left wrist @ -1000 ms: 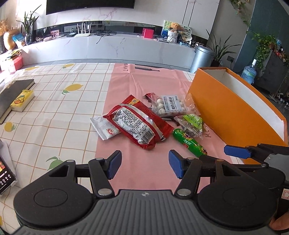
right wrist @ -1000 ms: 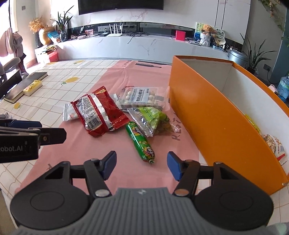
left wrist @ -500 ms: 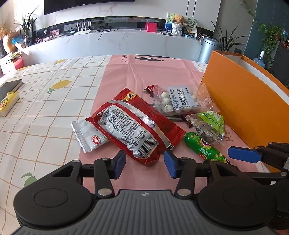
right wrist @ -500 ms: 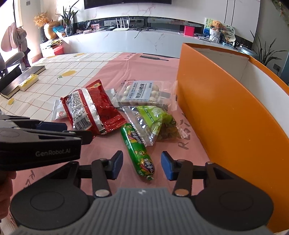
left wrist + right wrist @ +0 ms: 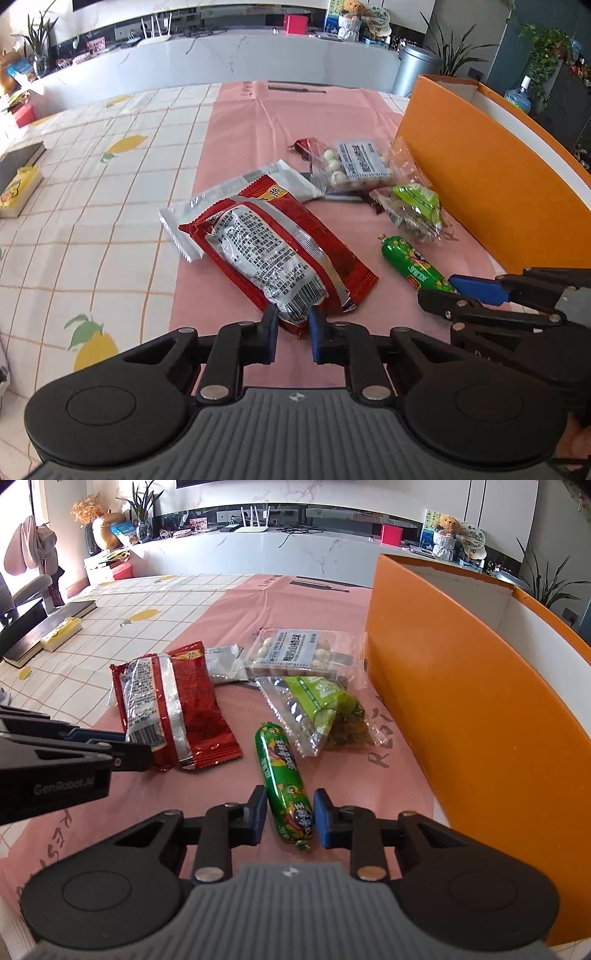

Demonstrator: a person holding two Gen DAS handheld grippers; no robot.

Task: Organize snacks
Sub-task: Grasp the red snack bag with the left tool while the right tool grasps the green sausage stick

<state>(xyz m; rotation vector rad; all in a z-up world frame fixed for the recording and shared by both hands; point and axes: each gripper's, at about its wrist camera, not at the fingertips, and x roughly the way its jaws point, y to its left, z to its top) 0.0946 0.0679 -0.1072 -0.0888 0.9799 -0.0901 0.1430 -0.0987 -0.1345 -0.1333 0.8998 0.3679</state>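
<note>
**Both grippers close on a snack at once**

Both grippers are lower and nearer to the snacks than one second before, and their fingers have just been closing. Now the left gripper [image 5: 292, 334] pinches the near corner of the red bag [image 5: 273, 247], which lies flat on the pink mat [image 5: 236, 147] in the middle of the counter [image 5: 92, 206]. The corner sits between the two blue pads, so the thin sealed edge gives something to hold; the flat middle of the bag probably would not fit between the fingers.

The right gripper [image 5: 290, 818] has its fingers at both sides of the green sausage [image 5: 284, 779], at its near end. The pads look to be touching the wrapper, so I judge it as gripped. The sausage lies along the pointing direction of the gripper, and so the fingers take it across its narrow width.

Further back lie a clear pack of white balls [image 5: 295, 653], a green-label bag [image 5: 317, 709] and a silver packet [image 5: 236, 192] partly under the red bag. The orange box [image 5: 461, 701] stands open at the right, just beside the snacks. I think the snacks should go into it, so each hand takes the snack nearest to it.
</note>
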